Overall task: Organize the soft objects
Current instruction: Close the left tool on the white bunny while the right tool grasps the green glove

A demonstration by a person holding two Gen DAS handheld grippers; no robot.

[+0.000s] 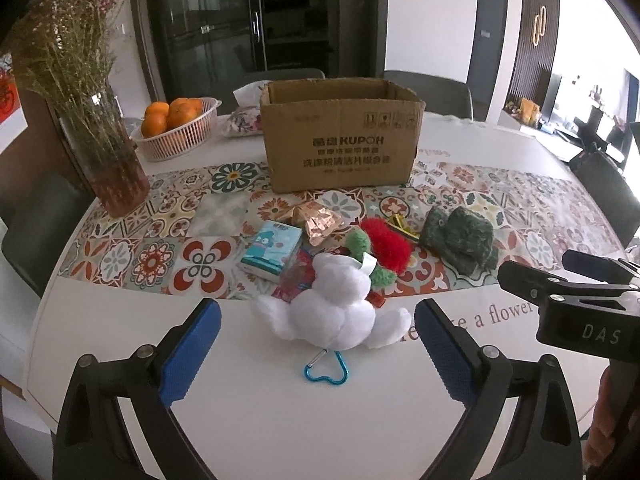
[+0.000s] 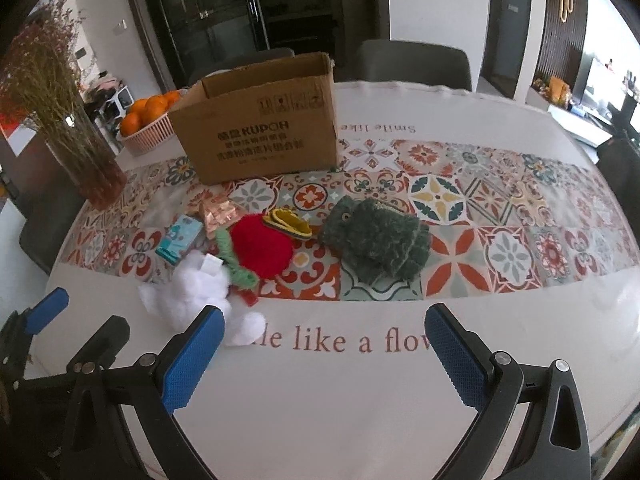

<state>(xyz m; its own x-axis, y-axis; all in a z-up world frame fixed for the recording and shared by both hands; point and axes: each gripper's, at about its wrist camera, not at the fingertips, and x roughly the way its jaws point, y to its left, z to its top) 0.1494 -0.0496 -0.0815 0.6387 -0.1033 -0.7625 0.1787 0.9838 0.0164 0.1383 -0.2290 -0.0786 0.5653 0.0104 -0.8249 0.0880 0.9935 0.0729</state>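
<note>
A white plush toy [image 1: 336, 312] with a blue heart carabiner [image 1: 326, 368] lies on the table just ahead of my left gripper [image 1: 316, 340], which is open with the toy between and beyond its blue pads, untouched. Behind the toy sit a red and green plush [image 1: 384, 250], a dark green fuzzy plush [image 1: 460, 240], a tissue pack [image 1: 272, 254] and a foil wrapper [image 1: 320, 220]. An open cardboard box [image 1: 340, 136] stands further back. My right gripper [image 2: 324, 336] is open over bare tablecloth, the white plush [image 2: 196, 292] at its left pad and the dark green plush [image 2: 380, 240] ahead.
A glass vase of dried flowers [image 1: 104, 152] stands at the left, with a basket of oranges [image 1: 176, 128] behind it. Grey chairs [image 1: 428, 88] ring the round table [image 1: 280, 420]. Yellow-edged sponges [image 2: 288, 224] lie beside the red plush. A patterned pouch [image 1: 242, 122] lies left of the box.
</note>
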